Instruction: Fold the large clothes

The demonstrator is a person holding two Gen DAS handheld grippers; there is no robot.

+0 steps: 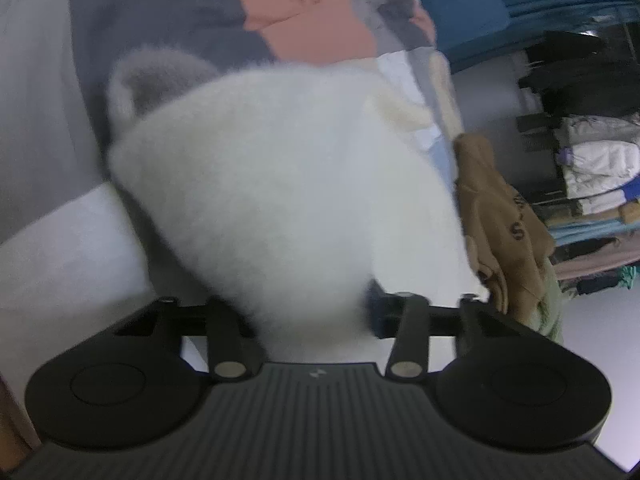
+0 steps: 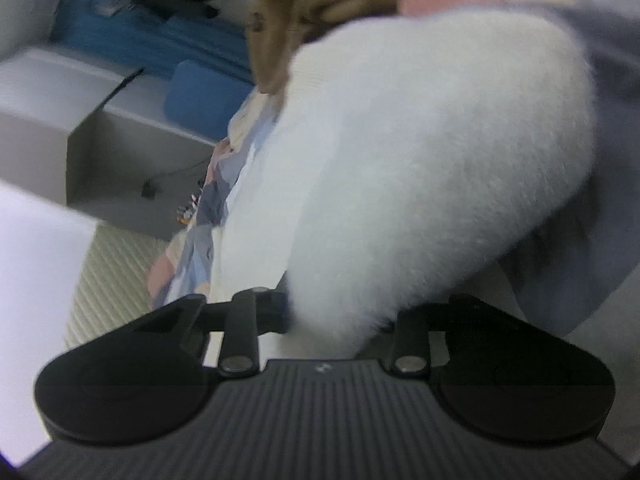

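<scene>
Two grippers (image 1: 316, 312) (image 2: 332, 320), white fleece (image 1: 280, 184) between fingers

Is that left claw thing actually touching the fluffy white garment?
Touching. In the left wrist view the fluffy white garment runs straight down into the left gripper, bunched between its jaws with no gap showing.

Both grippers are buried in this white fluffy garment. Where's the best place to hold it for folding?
Keep to the edge. The white fluffy garment narrows into each gripper, left gripper and right gripper, so both seem to pinch its border; fingertips are hidden. Approach from outside, since the middle is thick pile.
</scene>
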